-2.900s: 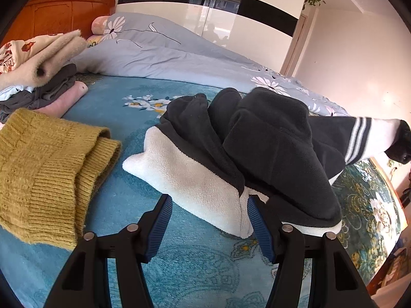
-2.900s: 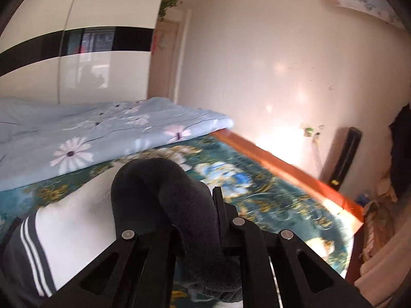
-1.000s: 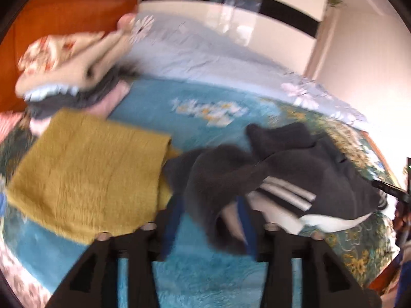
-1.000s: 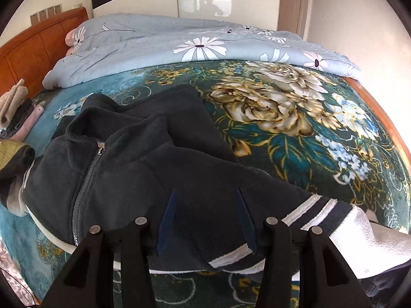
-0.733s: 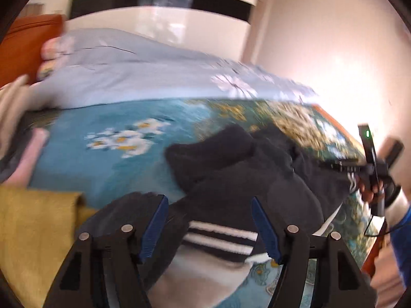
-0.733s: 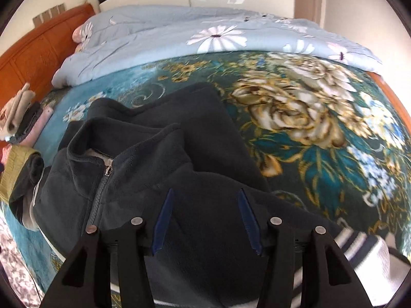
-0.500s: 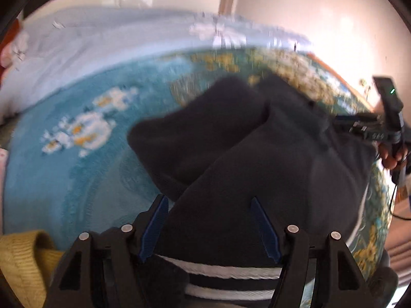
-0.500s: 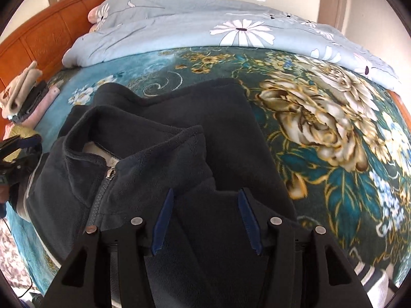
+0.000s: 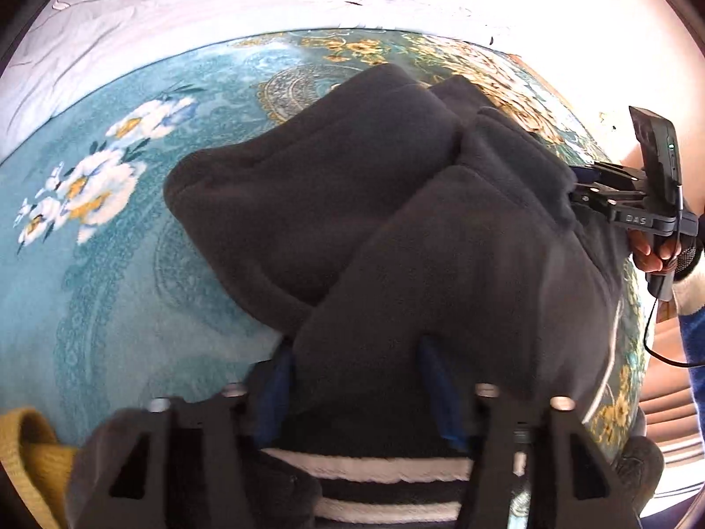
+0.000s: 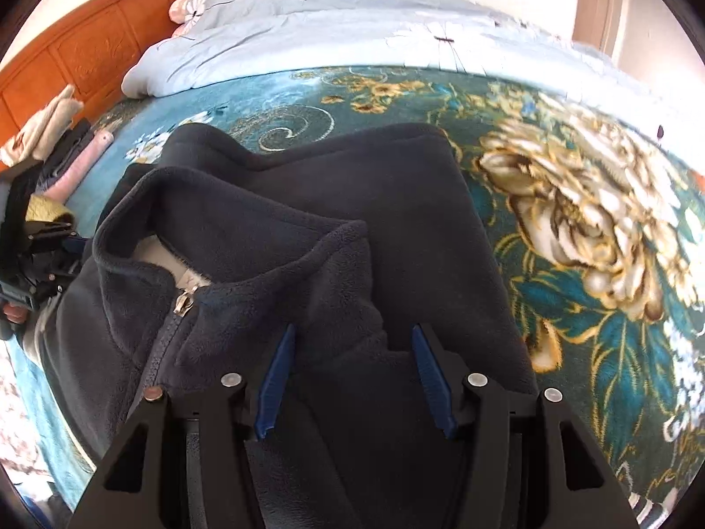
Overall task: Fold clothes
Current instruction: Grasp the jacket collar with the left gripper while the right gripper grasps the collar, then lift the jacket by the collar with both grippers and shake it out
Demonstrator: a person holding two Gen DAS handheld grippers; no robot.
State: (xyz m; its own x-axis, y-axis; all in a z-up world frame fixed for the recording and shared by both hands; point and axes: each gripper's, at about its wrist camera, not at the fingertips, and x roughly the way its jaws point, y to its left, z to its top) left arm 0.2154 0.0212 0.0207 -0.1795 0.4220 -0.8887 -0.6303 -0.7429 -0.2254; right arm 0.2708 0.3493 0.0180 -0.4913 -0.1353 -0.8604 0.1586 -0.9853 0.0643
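Item: dark grey zip-neck fleece jacket (image 10: 335,220), lying on a teal floral bedspread (image 10: 586,229), collar up and zipper pull (image 10: 184,297) showing at the neck; one sleeve with a white-striped cuff (image 9: 374,467) lies across the body, apparently to narrow it for folding. Left gripper (image 9: 354,379): blue-padded fingers spread wide, fleece lying between them above the cuff; whether they pinch it cannot be told. Right gripper (image 10: 352,374): jaws wide apart, low over the jacket's shoulder below the collar, holding nothing, seemingly placed to press or take a fold edge. Adjacent: mustard knit garment (image 9: 26,454) at the left view's edge; pile of clothes (image 10: 53,132) by the wooden headboard (image 10: 88,53); pale blue floral quilt (image 10: 308,22) beyond.
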